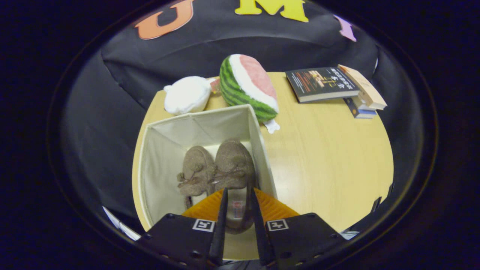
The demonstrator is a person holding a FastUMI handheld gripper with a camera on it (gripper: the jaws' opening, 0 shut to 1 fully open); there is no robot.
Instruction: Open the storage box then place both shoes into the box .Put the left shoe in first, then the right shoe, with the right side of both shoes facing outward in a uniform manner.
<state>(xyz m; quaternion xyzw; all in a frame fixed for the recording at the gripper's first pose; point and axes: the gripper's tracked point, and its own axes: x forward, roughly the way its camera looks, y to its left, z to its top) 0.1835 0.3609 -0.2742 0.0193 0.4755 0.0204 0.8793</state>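
While my gripper (pixel 238 195) hangs over the open storage box (pixel 165 150), my fingers pinch the heel of the right shoe (pixel 234 165) between them. The left shoe (pixel 197 170) lies touching it at nine o'clock, inside the box. Beyond, at twelve o'clock on the table (pixel 330 165), a watermelon plush (pixel 247 88); books (pixel 333 88) at two o'clock.

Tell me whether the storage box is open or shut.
Open. The storage box has no lid over it; both shoes show inside, one between the gripper fingers.
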